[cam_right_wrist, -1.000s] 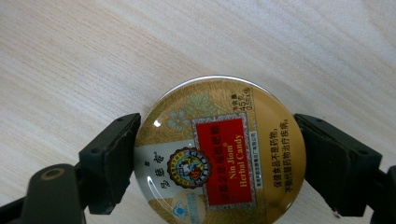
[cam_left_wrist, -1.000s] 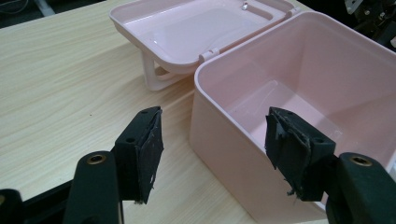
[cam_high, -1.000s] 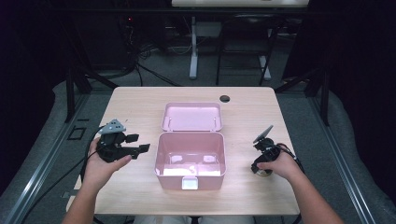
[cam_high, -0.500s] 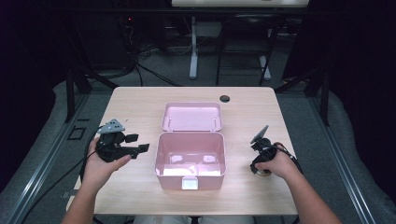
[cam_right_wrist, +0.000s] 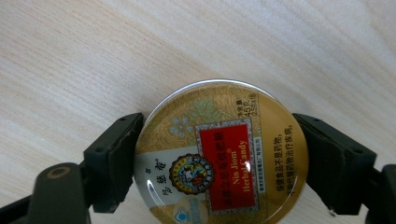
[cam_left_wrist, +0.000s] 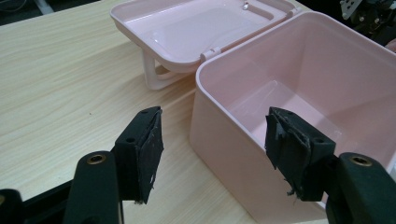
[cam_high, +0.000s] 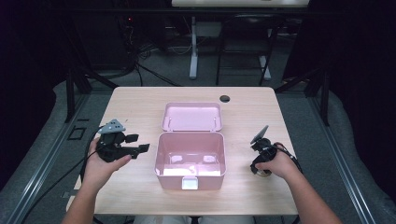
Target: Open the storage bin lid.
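Pink box [cam_high: 190, 158] open, empty — I have right gripper [cam_right_wrist: 217, 156] clamped on candy tin [cam_right_wrist: 222, 151] right of box; left gripper [cam_left_wrist: 212, 149] released. Placing remains.

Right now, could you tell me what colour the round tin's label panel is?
Red, on a gold lid; the tin shows best in the right gripper view.

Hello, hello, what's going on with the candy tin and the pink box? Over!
Right gripper clamped on candy tin, on the table. Left gripper open beside pink box. Box lid open, nothing in the way.
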The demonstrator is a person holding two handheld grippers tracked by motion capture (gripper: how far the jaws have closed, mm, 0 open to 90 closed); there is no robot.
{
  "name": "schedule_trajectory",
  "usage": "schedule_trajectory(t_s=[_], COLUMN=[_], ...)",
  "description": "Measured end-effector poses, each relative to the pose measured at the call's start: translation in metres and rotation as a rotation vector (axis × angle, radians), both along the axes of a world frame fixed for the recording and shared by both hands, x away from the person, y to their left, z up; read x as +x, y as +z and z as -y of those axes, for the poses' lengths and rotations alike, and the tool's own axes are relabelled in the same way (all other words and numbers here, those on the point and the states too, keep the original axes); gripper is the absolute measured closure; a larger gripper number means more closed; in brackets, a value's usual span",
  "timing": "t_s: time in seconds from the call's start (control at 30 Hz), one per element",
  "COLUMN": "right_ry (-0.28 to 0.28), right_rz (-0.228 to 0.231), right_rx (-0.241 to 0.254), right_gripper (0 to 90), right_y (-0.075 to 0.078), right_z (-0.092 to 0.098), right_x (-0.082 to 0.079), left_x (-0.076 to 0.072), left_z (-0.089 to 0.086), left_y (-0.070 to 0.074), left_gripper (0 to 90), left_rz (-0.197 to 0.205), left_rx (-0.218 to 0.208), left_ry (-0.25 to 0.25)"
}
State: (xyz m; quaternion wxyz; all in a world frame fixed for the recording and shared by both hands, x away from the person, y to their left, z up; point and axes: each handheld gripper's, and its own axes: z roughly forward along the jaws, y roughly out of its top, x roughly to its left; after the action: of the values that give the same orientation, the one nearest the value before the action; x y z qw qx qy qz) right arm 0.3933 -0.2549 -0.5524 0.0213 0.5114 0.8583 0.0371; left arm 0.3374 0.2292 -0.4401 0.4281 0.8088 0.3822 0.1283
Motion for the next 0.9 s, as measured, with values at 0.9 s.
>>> schedule_trajectory(t_s=[0.9], right_ry=[-0.017], right_rz=[-0.006], right_rx=[0.021], right_gripper=[19.9], right_y=[0.0022], right_z=[0.0010], right_x=[-0.0029], left_x=[0.0002], left_z=[0.0004], left_y=[-0.0007], left_gripper=[36.5], left_rz=[0.001], left_rx=[0.001], left_ry=[0.004])
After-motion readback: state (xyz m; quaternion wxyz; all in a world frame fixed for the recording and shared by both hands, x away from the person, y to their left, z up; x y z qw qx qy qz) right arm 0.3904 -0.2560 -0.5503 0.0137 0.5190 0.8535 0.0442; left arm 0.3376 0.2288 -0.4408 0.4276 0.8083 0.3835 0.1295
